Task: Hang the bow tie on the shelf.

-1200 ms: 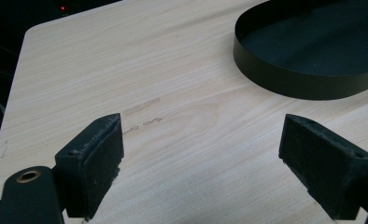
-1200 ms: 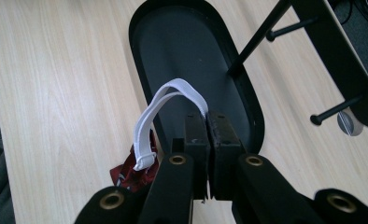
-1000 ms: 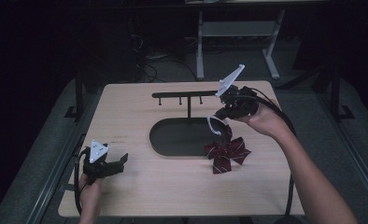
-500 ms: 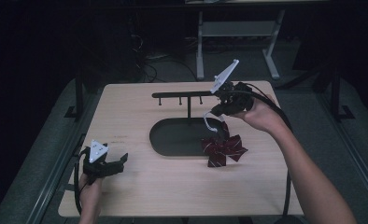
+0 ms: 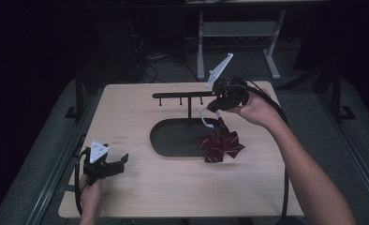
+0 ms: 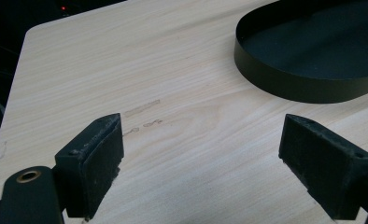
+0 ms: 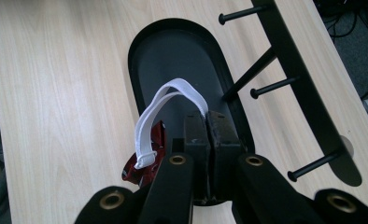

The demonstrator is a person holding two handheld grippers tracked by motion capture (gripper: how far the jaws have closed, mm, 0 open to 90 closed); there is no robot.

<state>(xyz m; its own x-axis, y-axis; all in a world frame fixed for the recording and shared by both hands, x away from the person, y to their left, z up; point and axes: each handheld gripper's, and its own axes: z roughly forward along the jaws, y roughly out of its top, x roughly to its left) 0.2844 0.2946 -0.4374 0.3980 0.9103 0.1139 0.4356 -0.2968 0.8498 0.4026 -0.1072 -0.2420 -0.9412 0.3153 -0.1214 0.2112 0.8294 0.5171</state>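
**Bow tie's strap lifted toward the hook rack**

Bow tie (image 5: 220,145), dark red pleated fabric, hangs over the right edge of the oval black tray (image 5: 173,140) in the high view, its white elastic strap (image 5: 204,118) pinched in the right gripper (image 5: 216,107). I judge the loop should stay spread and slide level onto a peg of the rack (image 5: 182,95).

Left gripper view: jaws wide apart, holding nothing, above pale wood-grain table (image 6: 173,93).

Right gripper view: jaws shut on the flat strap (image 7: 154,112); thin matte-black pegs (image 7: 271,86) close by.
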